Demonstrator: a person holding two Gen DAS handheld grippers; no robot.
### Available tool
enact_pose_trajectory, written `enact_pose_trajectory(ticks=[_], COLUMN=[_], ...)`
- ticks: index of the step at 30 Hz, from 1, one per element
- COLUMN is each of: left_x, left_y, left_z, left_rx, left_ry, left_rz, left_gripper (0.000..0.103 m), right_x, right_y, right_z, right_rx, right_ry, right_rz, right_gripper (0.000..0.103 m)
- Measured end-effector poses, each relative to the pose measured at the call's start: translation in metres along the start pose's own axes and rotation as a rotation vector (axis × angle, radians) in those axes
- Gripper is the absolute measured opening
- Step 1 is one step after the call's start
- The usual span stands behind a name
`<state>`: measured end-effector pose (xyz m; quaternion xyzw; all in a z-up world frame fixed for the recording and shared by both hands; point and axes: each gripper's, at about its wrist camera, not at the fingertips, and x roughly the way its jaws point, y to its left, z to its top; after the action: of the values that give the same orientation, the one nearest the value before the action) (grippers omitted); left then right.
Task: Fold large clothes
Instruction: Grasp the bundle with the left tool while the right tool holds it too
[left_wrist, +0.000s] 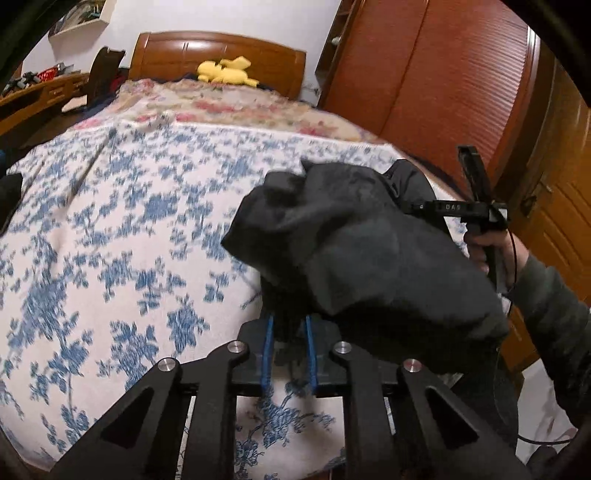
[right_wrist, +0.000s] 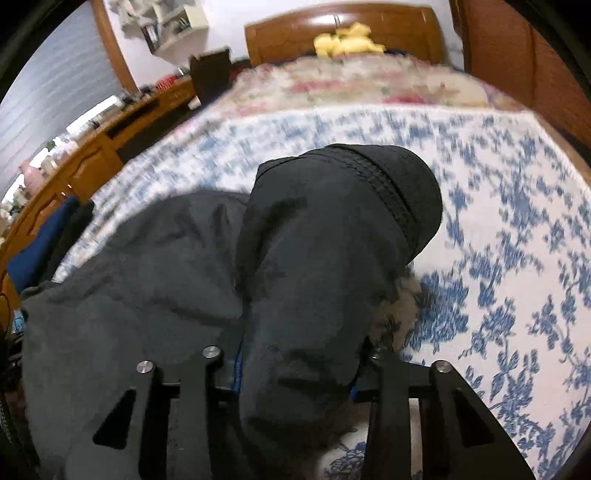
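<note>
A large dark grey garment (left_wrist: 369, 251) hangs bunched above the bed. In the left wrist view my left gripper (left_wrist: 290, 334) is shut on a thin edge of it, the cloth pinched between the blue pads. To the right, a hand (left_wrist: 493, 254) holds the other gripper against the far side of the garment. In the right wrist view a thick fold of the garment (right_wrist: 314, 277), with a stitched hem at its top, fills the gap of my right gripper (right_wrist: 295, 374), and the pads press on it. More of the cloth drapes to the left.
The bed (left_wrist: 110, 221) has a white cover with a blue floral print and a pink floral blanket further back. A yellow plush toy (left_wrist: 225, 72) lies by the wooden headboard. A wooden wardrobe (left_wrist: 443, 92) stands on the right, and a desk (right_wrist: 92, 147) on the left.
</note>
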<state>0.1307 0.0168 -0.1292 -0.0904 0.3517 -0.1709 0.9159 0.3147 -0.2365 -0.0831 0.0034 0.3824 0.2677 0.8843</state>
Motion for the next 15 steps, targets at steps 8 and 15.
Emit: enact_pose_trajectory(ticks=[8,15], left_x=[-0.024,-0.049], left_y=[-0.002,0.013], left_z=[0.012,0.011], left_rx=[0.023,0.017], left_ry=[-0.079,-0.113], left_rz=[0.014,0.058], left_gripper=[0.013,0.012], right_x=[-0.032,-0.017], right_y=[0.028,0.051], right_z=[0.004,0.009], right_rx=[-0.049,-0.078], right_ry=[-0.089,-0.051], right_rz=[-0.012,-0.014], right_gripper=[0.034,0.034])
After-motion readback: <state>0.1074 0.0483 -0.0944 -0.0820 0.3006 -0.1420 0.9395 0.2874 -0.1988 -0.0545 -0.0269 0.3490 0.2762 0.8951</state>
